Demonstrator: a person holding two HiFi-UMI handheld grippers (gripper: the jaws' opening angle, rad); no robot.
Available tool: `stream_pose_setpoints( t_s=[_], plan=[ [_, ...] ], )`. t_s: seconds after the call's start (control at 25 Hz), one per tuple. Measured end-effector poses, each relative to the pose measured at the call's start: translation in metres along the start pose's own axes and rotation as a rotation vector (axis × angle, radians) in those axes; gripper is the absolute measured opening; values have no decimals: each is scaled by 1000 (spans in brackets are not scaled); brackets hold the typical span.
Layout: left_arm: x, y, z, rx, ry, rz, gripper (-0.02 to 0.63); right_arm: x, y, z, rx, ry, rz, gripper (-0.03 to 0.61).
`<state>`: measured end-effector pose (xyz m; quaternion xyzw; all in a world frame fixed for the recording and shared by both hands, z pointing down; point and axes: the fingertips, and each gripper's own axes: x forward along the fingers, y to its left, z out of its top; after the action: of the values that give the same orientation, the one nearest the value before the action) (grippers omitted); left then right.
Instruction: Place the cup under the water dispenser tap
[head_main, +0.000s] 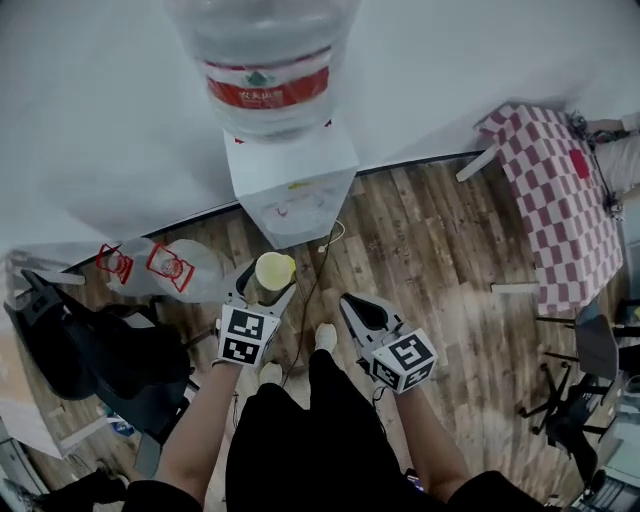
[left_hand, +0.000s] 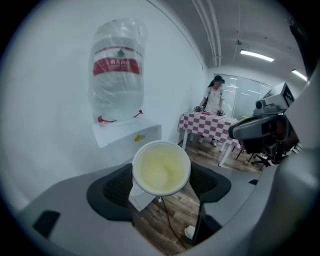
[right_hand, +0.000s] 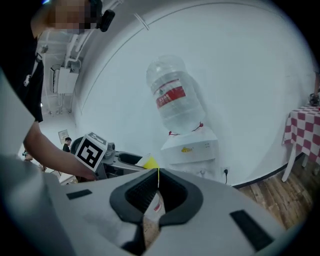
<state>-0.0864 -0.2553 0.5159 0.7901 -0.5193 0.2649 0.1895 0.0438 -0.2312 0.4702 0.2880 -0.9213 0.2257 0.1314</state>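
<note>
A pale yellow paper cup stands upright between the jaws of my left gripper, which is shut on it. In the left gripper view the cup looks empty, its mouth facing the camera. It is held just in front of the white water dispenser, below the big clear bottle with a red label. My right gripper hangs to the right of the cup, shut with nothing in it. In the right gripper view its jaws meet in front of the dispenser.
Two empty water bottles lie on the wooden floor left of the dispenser, beside a black chair. A cable runs from the dispenser. A red-checked table stands at right; a person stands by it.
</note>
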Motion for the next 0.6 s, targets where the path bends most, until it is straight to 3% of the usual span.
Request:
stream_pose_setpoints(
  t_s=[0.32, 0.6],
  plan=[
    [138, 12, -28, 8, 71, 2, 362, 71, -87, -36, -29, 51, 23, 21],
    [250, 27, -93, 14, 169, -7, 362, 114, -140, -86, -35, 72, 14, 21]
  ],
)
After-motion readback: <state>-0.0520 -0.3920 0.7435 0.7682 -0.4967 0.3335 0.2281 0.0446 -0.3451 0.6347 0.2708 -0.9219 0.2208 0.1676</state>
